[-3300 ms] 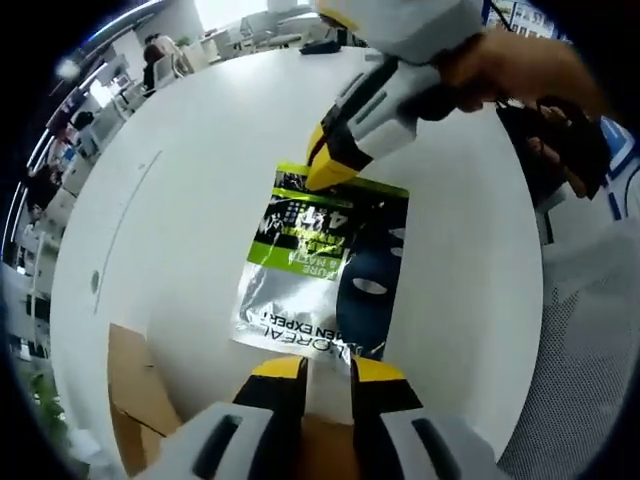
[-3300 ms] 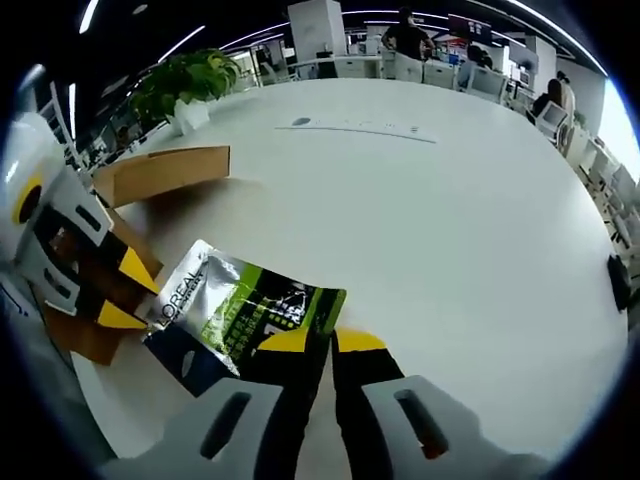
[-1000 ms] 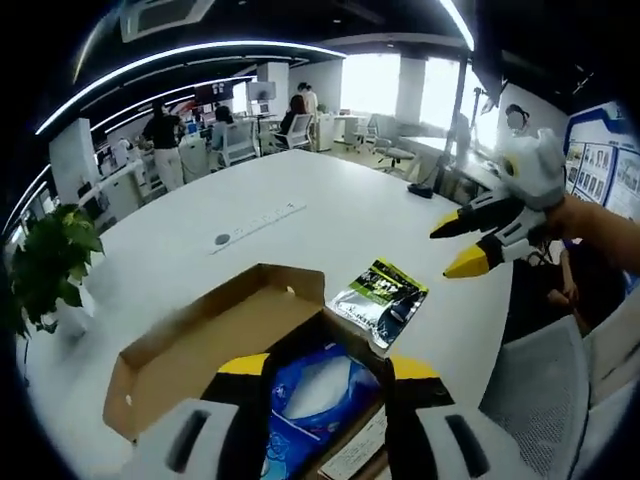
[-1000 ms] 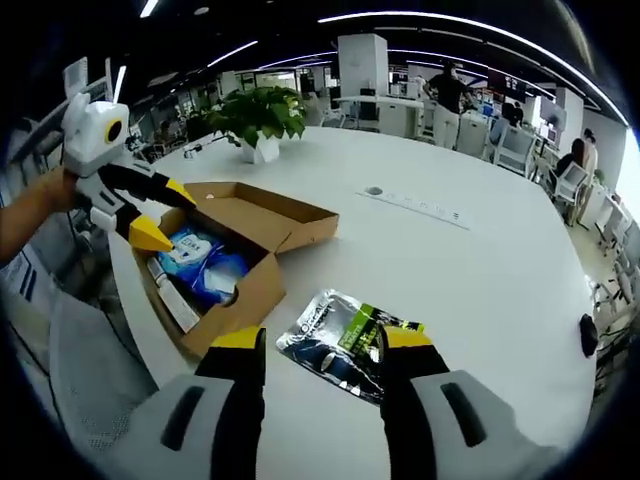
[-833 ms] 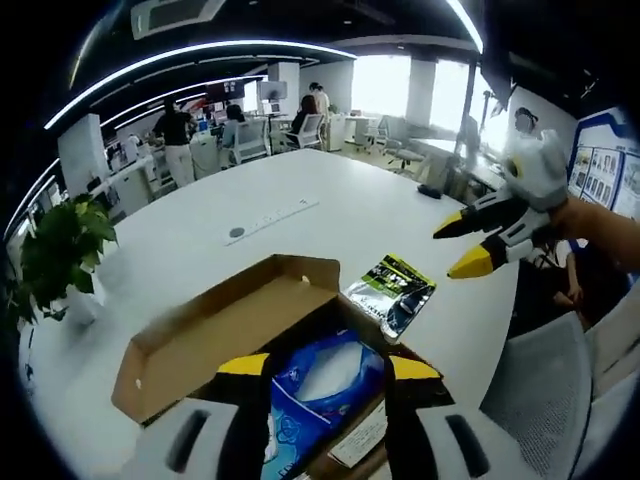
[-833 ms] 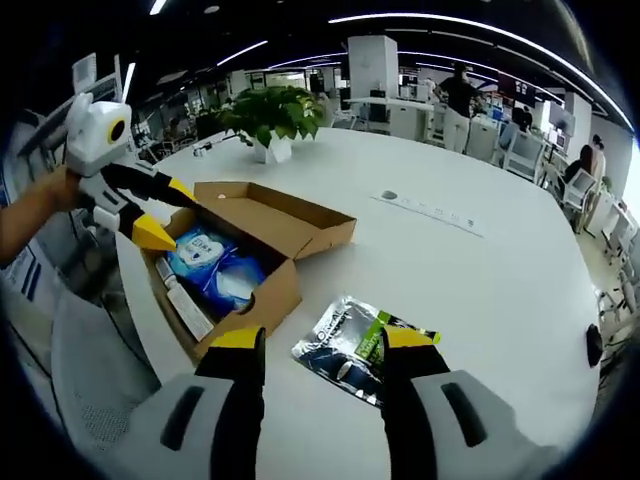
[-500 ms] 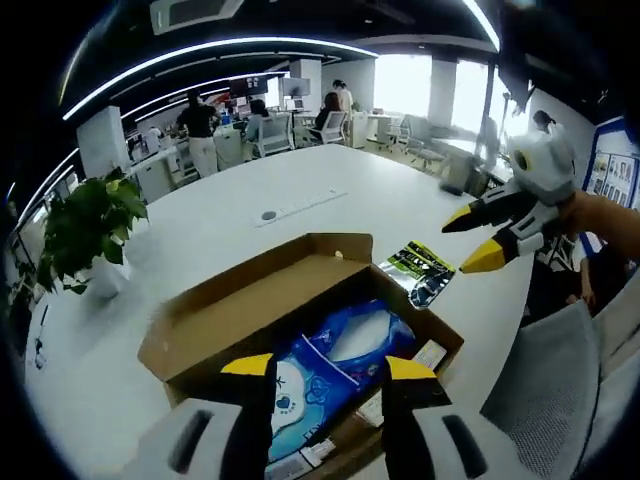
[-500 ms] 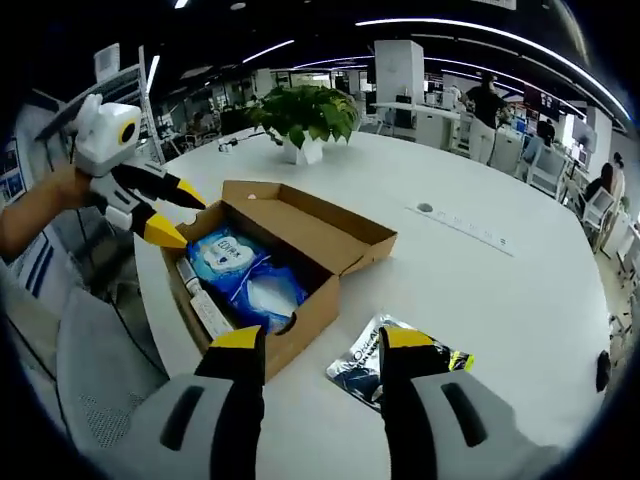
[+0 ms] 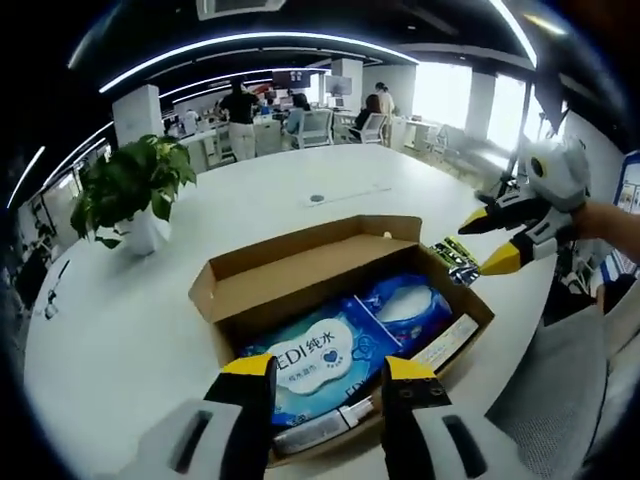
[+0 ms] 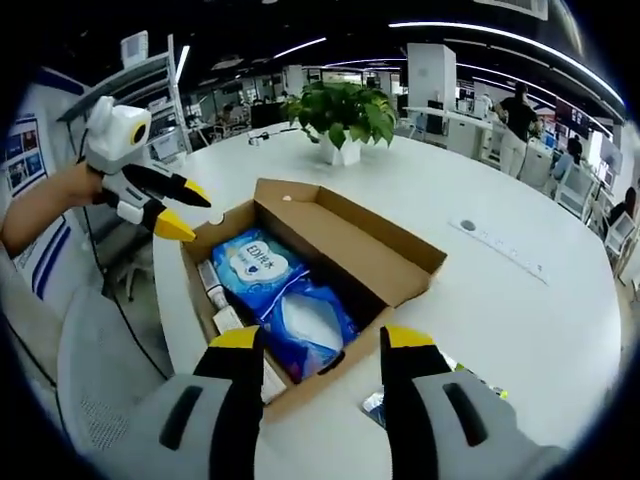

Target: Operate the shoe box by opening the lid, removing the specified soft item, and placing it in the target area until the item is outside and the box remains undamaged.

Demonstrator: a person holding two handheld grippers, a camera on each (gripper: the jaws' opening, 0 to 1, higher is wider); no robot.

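Risk now sits mostly with the box (image 9: 330, 290), which lies open at centre frame in the left gripper view, its lid (image 9: 300, 262) folded back toward the plant (image 9: 130, 190) at upper left. Both tongs are spread and hold nothing: the left gripper (image 9: 328, 368) hangs over the box's near wall, and the right gripper (image 10: 322, 340) hangs over the opposite wall at lower centre of its own view.

The pouch (image 9: 456, 260) lies flat on the table (image 9: 120, 330), just beside the box's right corner in the left gripper view; in the right gripper view a sliver of it (image 10: 470, 385) shows at lower right, partly behind the jaw. By my reading it is the soft item and is already out.

A blue tissue pack (image 10: 285, 295) lies inside the box. If either gripper drops carelessly, an open jaw could catch the cardboard wall and crease or tear it. A sweep of the right gripper low across the table could also knock the pouch back toward the box or off its spot. Pinching the tissue pack by mistake would pull out the wrong item.
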